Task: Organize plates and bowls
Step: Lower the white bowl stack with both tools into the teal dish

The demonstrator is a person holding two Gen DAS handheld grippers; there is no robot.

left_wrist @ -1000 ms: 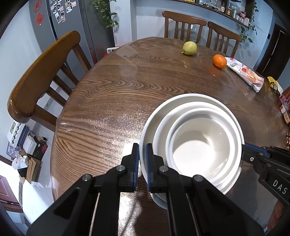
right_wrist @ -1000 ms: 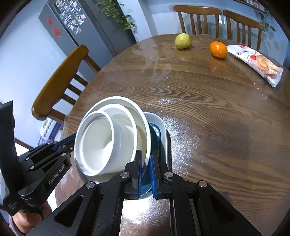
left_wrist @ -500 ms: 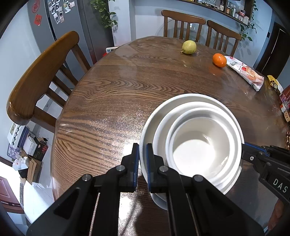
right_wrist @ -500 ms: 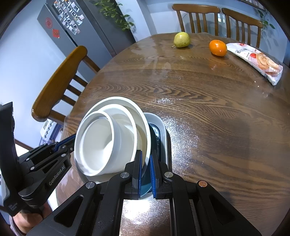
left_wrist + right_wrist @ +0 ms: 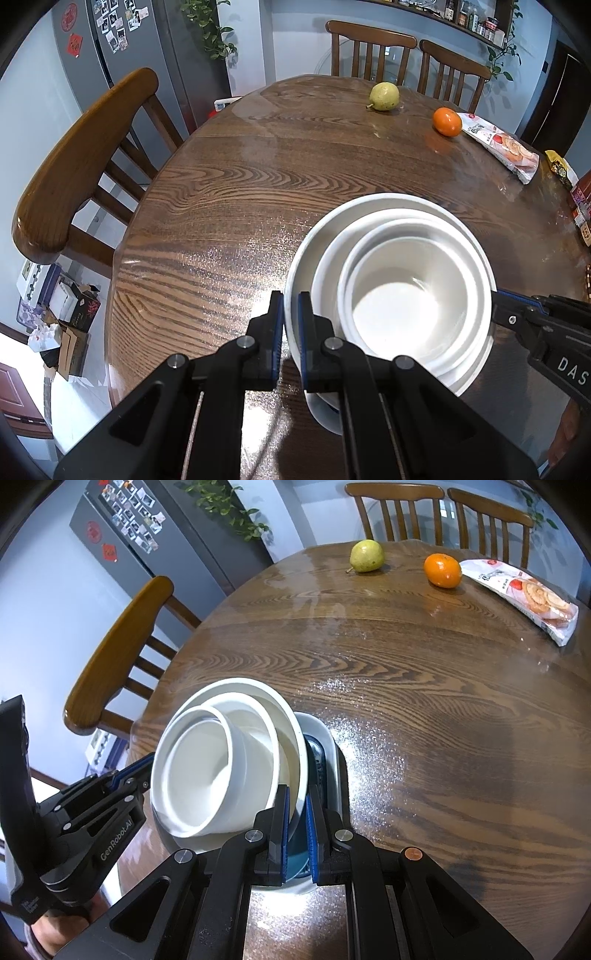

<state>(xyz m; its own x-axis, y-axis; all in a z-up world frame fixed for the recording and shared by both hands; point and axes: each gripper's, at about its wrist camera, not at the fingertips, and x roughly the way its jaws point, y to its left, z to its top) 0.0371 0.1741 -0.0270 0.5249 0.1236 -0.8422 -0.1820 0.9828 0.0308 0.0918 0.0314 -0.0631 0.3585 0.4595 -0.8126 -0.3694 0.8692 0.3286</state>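
Observation:
Three nested white dishes sit together: a wide plate [image 5: 314, 240], a bowl [image 5: 328, 273] in it, and a smaller bowl [image 5: 406, 306] inside that. My left gripper [image 5: 290, 325] is shut on the plate's near-left rim. My right gripper [image 5: 297, 812] is shut on the opposite rim of the same plate [image 5: 258, 688]; it also shows in the left wrist view, as the right gripper [image 5: 496, 299]. The stack tilts over a white oblong dish [image 5: 330, 746] with a teal inside, resting on the wooden table [image 5: 240, 192]. The small bowl [image 5: 199, 768] faces the left gripper [image 5: 147, 770].
At the table's far side lie a pear [image 5: 384, 96], an orange [image 5: 447, 121] and a snack packet [image 5: 506, 147]. A wooden chair [image 5: 74, 166] stands at the left edge, with two more chairs [image 5: 369, 44] beyond the table. More packets [image 5: 580, 206] crowd the right edge.

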